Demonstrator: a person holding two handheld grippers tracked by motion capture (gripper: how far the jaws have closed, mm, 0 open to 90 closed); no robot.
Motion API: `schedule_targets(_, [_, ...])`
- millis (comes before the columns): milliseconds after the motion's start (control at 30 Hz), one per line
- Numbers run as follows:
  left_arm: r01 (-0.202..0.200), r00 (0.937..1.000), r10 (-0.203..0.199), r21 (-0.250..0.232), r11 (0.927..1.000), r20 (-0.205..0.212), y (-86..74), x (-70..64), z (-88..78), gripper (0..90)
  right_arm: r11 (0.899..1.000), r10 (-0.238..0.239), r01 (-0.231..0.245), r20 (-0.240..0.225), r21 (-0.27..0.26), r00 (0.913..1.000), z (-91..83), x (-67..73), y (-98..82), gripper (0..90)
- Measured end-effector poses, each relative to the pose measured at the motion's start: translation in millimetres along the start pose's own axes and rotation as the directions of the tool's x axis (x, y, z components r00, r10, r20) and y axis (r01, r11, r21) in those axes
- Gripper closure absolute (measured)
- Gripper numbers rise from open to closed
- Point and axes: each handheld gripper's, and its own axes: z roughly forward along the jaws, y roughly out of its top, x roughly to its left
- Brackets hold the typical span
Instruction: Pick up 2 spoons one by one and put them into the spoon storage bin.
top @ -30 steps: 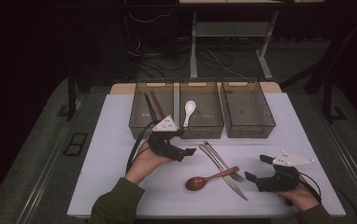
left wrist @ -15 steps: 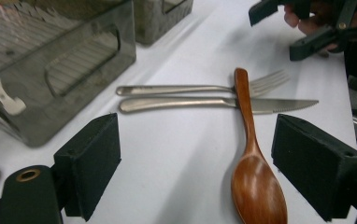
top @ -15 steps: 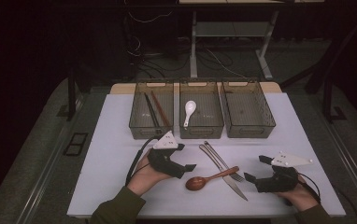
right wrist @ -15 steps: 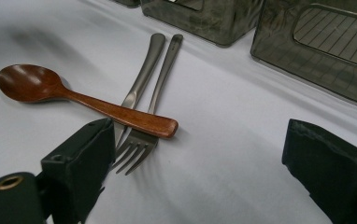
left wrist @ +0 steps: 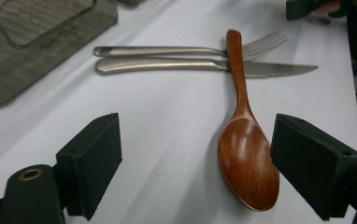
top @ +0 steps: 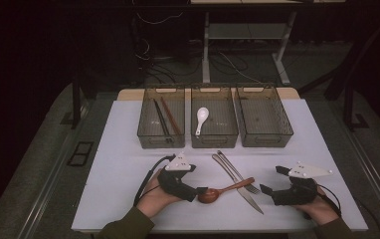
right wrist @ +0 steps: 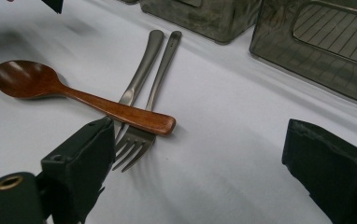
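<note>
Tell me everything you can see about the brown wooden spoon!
The wooden spoon is glossy reddish-brown, with an oval bowl facing up and a slim, straight handle. It lies flat on the white table. Its handle end rests across the metal knife and fork. The left gripper has its open jaws on either side of the bowl, not pressing it.

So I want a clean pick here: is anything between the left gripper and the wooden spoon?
Nothing visible. The left gripper has its fingers open, with the wooden spoon bowl lying between them on bare table. Only the spoon's handle end crosses the knife and fork.
</note>
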Motion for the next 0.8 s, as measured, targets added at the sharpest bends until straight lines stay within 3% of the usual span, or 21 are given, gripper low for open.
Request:
schedule_targets(300, [-0.032,0.9992,0.031,0.032,0.999,0.026,-0.6,-5.2,7.1,21.6,1.0,-0.002,0.002,0.002,-0.001,1.0,0.0,0.3,0.2,9.4])
schedule_targets(467, [-0.026,0.9988,0.025,0.041,0.9988,0.042,-1.2,-6.3,10.4,30.0,1.0,-0.004,0.004,-0.001,0.003,1.0,0.4,0.4,0.1,9.3])
schedule_targets(567, [-0.031,0.997,0.027,0.054,0.9981,0.072,-1.6,-7.6,12.4,37.4,1.0,-0.002,0.002,0.001,0.002,1.0,0.2,-0.5,-0.1,9.4])
schedule_targets(800, [-0.058,0.994,0.052,0.067,0.996,0.097,-0.9,-10.3,16.4,47.4,1.0,-0.007,0.007,0.002,0.0,1.0,-0.3,-0.9,-0.2,9.4])
